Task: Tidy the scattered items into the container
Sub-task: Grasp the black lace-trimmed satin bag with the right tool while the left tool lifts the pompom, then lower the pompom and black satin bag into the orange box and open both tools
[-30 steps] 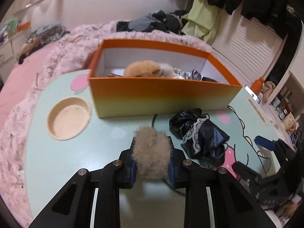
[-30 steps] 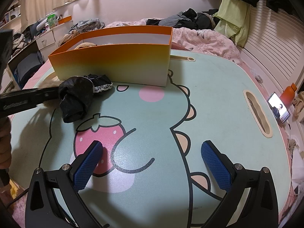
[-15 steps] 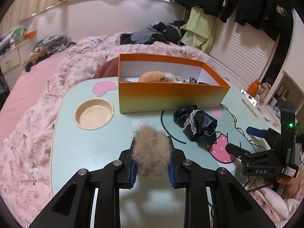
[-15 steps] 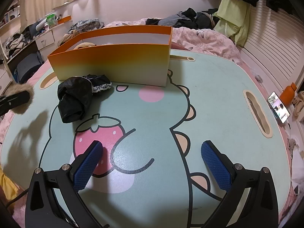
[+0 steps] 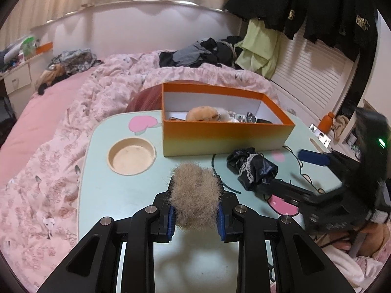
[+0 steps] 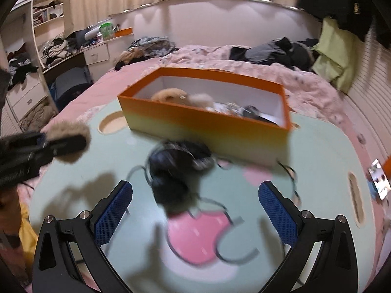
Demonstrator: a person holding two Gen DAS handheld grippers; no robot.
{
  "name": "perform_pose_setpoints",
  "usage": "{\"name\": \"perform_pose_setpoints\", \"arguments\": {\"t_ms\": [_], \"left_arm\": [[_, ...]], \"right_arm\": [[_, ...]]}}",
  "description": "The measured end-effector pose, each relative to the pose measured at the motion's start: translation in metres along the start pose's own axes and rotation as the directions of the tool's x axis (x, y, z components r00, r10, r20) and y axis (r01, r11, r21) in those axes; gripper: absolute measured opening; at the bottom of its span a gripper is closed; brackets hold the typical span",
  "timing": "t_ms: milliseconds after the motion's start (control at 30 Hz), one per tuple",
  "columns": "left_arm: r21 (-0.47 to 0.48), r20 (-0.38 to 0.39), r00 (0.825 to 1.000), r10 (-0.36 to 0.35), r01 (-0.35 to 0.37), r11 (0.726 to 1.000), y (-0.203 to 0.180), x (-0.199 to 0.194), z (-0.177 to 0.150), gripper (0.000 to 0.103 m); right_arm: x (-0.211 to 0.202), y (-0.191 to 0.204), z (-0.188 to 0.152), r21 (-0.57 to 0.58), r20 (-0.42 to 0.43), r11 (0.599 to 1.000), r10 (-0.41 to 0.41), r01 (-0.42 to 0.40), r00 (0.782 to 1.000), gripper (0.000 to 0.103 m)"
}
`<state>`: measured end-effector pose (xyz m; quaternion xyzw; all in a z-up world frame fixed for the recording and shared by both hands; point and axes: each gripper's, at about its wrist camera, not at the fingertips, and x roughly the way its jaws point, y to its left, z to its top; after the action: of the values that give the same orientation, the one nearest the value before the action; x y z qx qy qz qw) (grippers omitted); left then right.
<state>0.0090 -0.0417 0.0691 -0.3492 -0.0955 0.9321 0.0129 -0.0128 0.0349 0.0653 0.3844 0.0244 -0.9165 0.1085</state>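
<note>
Left gripper (image 5: 196,216) pinches the tan fur ball (image 5: 195,199) above my desk (image 5: 127,193); orange box (image 5: 220,136) ahead. Right gripper (image 6: 195,210) is spread wide, black lace bundle (image 6: 171,173) on the desk just ahead, between its fingers.

No readable text, labels or numbers anywhere. Gold emblems on the black jackets (image 5: 330,12) hanging above the orange box (image 5: 224,134) are too small to make out.
</note>
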Motion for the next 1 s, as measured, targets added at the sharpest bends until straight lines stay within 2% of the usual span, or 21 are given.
{"name": "perform_pose_setpoints", "arguments": {"t_ms": [233,267,300,333,400,633,867,1000], "left_arm": [[0.0,0.001,1.0,-0.001,0.001,1.0,0.002,-0.002,0.0,0.025],[0.001,0.002,1.0,-0.001,0.001,1.0,0.001,-0.002,0.0,0.025],[0.002,0.002,1.0,-0.001,0.001,1.0,0.002,-0.002,0.0,0.025],[0.003,0.002,1.0,-0.002,0.002,1.0,0.002,-0.002,0.0,0.025],[0.003,0.002,1.0,-0.001,0.001,1.0,0.003,-0.002,0.0,0.025],[0.013,-0.008,1.0,-0.003,0.003,1.0,-0.002,0.002,-0.002,0.025],[0.019,-0.022,1.0,-0.007,0.008,1.0,-0.007,0.006,-0.005,0.025],[0.019,-0.019,0.999,-0.03,0.03,0.999,-0.015,0.006,-0.001,0.025]], "right_arm": [[0.046,0.02,0.024,-0.043,-0.06,0.997,-0.063,0.061,0.996,0.102],[0.052,0.021,0.022,-0.039,-0.075,0.997,-0.066,0.063,0.995,0.093],[0.057,0.021,0.019,-0.03,-0.094,0.998,-0.064,0.062,0.993,0.065],[0.061,0.019,0.016,-0.019,-0.115,0.998,-0.061,0.059,0.991,0.051],[0.058,0.017,0.011,-0.012,-0.1,0.998,-0.06,0.059,0.993,0.038],[0.039,0.011,0.002,0.001,-0.057,0.999,-0.046,0.046,0.997,0.037],[0.025,0.012,0.004,0.002,-0.007,0.998,-0.068,0.068,0.998,0.037],[0.018,0.007,0.003,0.017,0.012,0.997,-0.071,0.071,0.997,0.037]]}}
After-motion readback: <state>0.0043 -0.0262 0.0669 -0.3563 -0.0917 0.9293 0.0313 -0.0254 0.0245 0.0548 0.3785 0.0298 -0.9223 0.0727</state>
